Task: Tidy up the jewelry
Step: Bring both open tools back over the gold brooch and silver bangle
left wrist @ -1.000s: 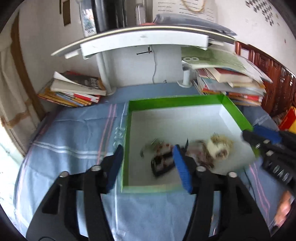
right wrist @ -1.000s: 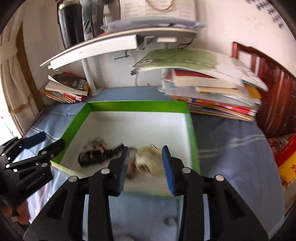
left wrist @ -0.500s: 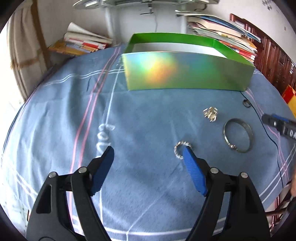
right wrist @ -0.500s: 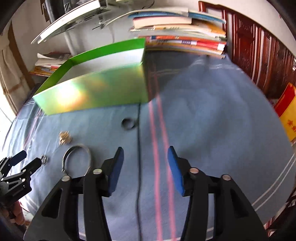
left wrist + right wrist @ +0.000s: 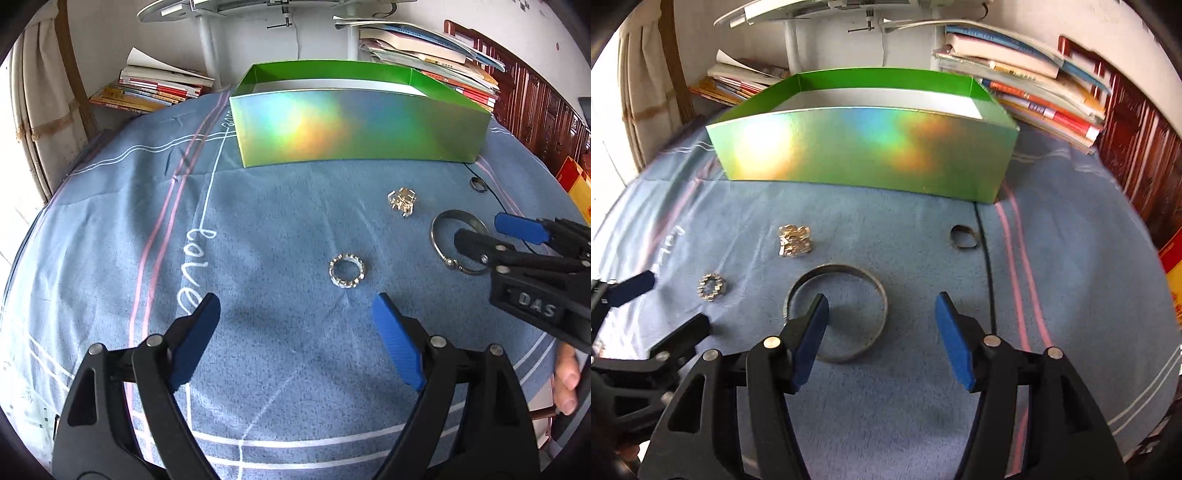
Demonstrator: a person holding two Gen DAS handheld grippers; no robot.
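A green holographic box (image 5: 354, 125) stands at the back of the blue cloth; it also shows in the right wrist view (image 5: 864, 147). Loose on the cloth lie a small silver beaded ring (image 5: 346, 271) (image 5: 711, 287), a gold clip-like trinket (image 5: 402, 197) (image 5: 794, 241), a silver bangle (image 5: 458, 242) (image 5: 836, 314) and a dark ring (image 5: 477, 183) (image 5: 963, 237). My left gripper (image 5: 295, 332) is open and empty, just in front of the beaded ring. My right gripper (image 5: 882, 325) is open and empty, low over the bangle, its left pad inside the hoop.
Stacks of books (image 5: 155, 88) (image 5: 1034, 85) lie behind the box on both sides, under a white shelf stand (image 5: 207, 40). A thin black cord (image 5: 986, 266) runs across the cloth by the dark ring. Dark wooden furniture (image 5: 1137, 155) stands at the right.
Both grippers pulled back from over the box and dropped toward the cloth in front of it. The right gripper moved left over the bangle; both jaws opened wider.
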